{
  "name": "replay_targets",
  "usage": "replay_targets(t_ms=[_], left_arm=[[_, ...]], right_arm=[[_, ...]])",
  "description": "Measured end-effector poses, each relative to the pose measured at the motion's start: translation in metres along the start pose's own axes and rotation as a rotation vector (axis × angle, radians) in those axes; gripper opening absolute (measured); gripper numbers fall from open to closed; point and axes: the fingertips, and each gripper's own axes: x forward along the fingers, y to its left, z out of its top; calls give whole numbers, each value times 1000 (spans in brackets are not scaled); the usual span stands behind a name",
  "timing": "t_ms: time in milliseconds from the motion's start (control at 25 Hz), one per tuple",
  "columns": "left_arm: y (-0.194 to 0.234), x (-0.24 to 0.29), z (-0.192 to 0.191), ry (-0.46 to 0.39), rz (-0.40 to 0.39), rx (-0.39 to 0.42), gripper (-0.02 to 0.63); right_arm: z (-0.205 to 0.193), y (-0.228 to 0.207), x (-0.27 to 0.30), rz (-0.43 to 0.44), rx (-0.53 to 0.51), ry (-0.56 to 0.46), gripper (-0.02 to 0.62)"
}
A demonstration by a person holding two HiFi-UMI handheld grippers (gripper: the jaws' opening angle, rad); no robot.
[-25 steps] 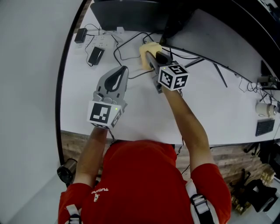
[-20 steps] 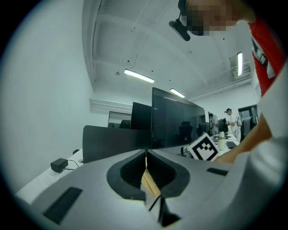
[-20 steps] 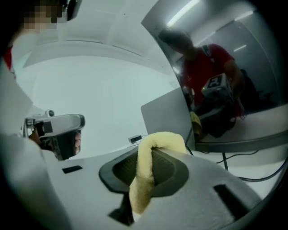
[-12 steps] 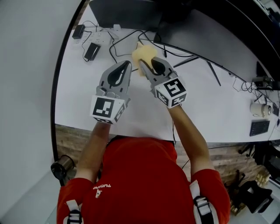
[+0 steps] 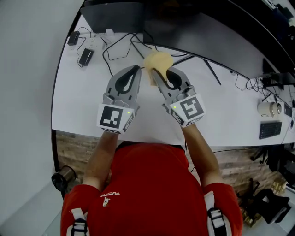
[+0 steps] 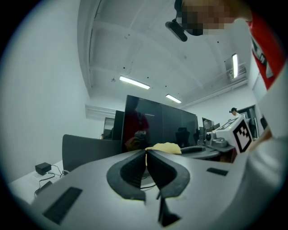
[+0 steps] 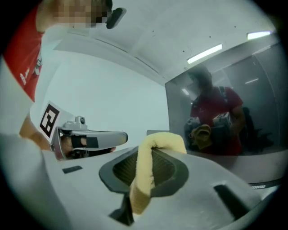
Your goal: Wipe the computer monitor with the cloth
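Note:
A pale yellow cloth (image 5: 156, 61) is clamped in my right gripper (image 5: 158, 74) and bunches past its tips; the right gripper view shows the cloth (image 7: 150, 161) folded between the jaws. The dark monitor (image 5: 216, 27) stands just beyond the cloth, its screen (image 7: 234, 108) reflecting the person and the cloth. My left gripper (image 5: 133, 71) hovers beside the right one, jaws together with nothing between them. From the left gripper view the cloth (image 6: 164, 147) peeks over the jaws in front of the monitor (image 6: 157, 126).
A second dark monitor (image 5: 115, 14) stands at the back left. Cables (image 5: 117, 46), a power strip (image 5: 94, 44) and black adapters (image 5: 85, 56) lie on the white desk (image 5: 78, 101). A mug (image 5: 268, 109) and a small keypad (image 5: 269, 130) sit far right.
Both grippers rose from the desk toward the monitor. The right gripper carried the cloth up and leftward, and the left gripper came in close beside it.

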Motion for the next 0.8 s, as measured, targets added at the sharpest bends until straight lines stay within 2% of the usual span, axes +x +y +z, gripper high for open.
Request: replay_targets(t_ms=[480,800], left_arm=[[-78,22,11,-12,-60,19,11],[-103,29,12,-18,-78,36,11]], right_arm=[[8,-44,-105,-132,56,-87,58],[6,-50,-135,-170,33,-104,57]])
